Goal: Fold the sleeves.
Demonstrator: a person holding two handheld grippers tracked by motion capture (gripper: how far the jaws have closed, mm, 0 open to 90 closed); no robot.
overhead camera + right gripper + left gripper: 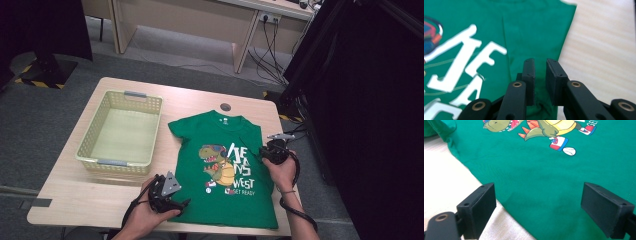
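A green T-shirt (220, 150) with a dinosaur print and white lettering lies flat, front up, on the wooden table (75, 200). My left gripper (181, 204) sits at the shirt's lower left hem, held in a hand. In the left gripper view it (550, 207) stands wide open, one jaw over bare table (444, 182), the other over the green cloth (544, 175). My right gripper (265, 150) rests at the shirt's right side below the sleeve. In the right gripper view its jaws (540, 65) stand a narrow gap apart just above the shirt (529, 30), near its edge, with nothing pinched between the pads.
A pale green plastic basket (85, 145) stands empty on the table's left half. A round cable hole (225, 107) lies behind the shirt's collar. Bare wood (604, 50) runs along the shirt's right edge. Black curtain hangs at the right; a desk and cables stand beyond.
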